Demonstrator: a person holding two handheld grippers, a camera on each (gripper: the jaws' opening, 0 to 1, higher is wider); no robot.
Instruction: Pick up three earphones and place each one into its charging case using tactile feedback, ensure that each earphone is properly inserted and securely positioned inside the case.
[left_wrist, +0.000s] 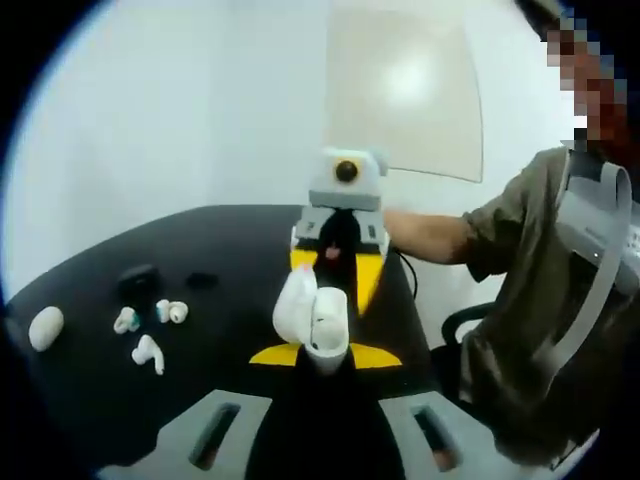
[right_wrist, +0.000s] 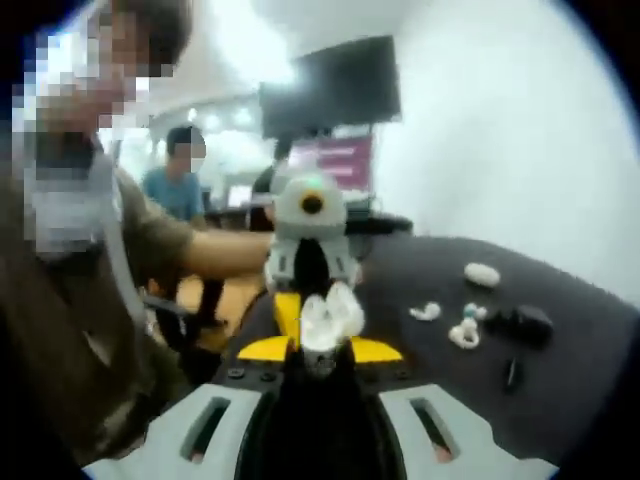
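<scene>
Your left gripper (left_wrist: 320, 358) grips the open white case (left_wrist: 312, 318); your right gripper (right_wrist: 318, 358) pinches it too, at 12 o'clock.

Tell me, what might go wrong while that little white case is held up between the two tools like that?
The open white charging case is pinched above the black table between the left gripper and the right gripper; if either lets go, it could tip or drop. Its lid looks open, so a squeeze could strain the hinge. The loose earphones lie off to the side, unguarded, and a careless sweep might knock them away.
</scene>
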